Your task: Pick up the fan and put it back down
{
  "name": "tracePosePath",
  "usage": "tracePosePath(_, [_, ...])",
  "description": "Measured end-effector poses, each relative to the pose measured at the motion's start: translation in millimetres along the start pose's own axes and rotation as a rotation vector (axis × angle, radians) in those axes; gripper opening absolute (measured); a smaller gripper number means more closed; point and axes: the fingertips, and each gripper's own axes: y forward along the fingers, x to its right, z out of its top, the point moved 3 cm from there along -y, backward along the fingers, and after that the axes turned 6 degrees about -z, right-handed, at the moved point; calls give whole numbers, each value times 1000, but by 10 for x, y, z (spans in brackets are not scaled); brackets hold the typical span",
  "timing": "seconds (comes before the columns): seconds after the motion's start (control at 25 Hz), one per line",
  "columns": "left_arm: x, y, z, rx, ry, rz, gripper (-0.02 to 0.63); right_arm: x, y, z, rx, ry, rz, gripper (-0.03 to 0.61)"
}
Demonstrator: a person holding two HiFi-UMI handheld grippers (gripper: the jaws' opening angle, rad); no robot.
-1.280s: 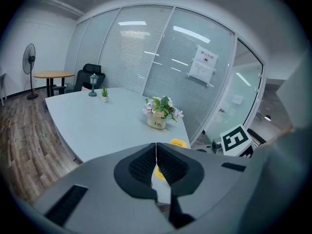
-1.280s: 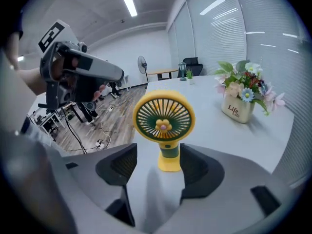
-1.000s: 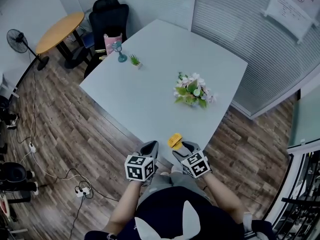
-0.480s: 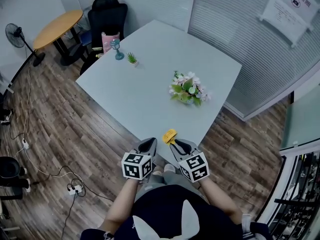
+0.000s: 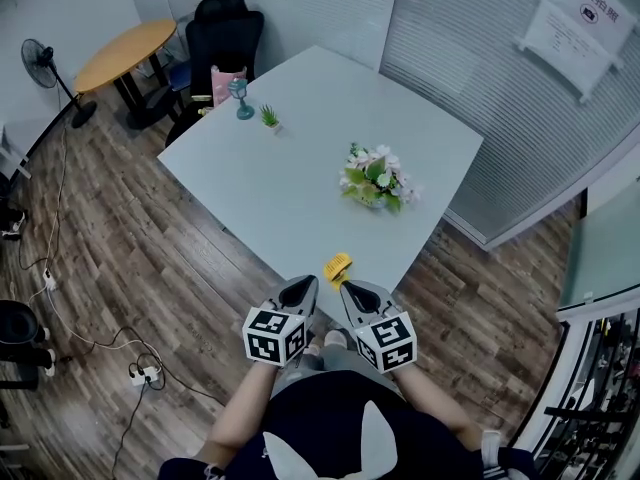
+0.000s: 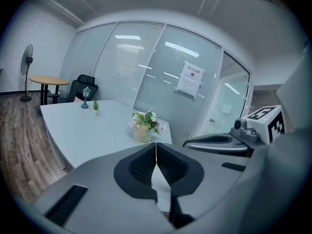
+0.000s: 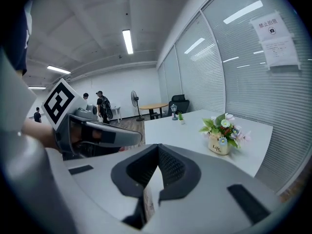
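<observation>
head view
left gripper [image 5: 303,286]: held low in front of the person, just off the near table corner, marker cube facing up
right gripper [image 5: 351,291]: just beside the left gripper, same height, aimed toward the table
small yellow ribbed fan [image 5: 338,266]: lies on the near corner of the large white square table [image 5: 300,178], just ahead of both gripper tips; neither touches it
pot of pink and white flowers [image 5: 378,180]: mid table, right of centre
small green potted plant [image 5: 269,118]: far left part of the table, next to a small teal lamp-like item [image 5: 240,97]
background: black office chair [image 5: 222,28], round wooden table [image 5: 125,53], black standing floor fan [image 5: 42,64], wood floor [image 5: 110,238]

left gripper view
left gripper jaws: 2 black pads meet at the tips, nothing between them
beyond: white table and the flower pot [image 6: 145,126]; right gripper [image 6: 219,141] at the right edge

right gripper view
right gripper jaws: have just closed, pads together, holding nothing
beyond: flower pot [image 7: 222,136] on the table at right; left gripper [image 7: 100,135] at left; 3 people [image 7: 101,106] stand far back
</observation>
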Motion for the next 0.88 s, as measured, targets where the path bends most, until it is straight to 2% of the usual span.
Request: tracePosePath(0.88, [207, -147, -120, -5, 5, 2, 21, -22, -226, -69, 4, -5, -23, 2])
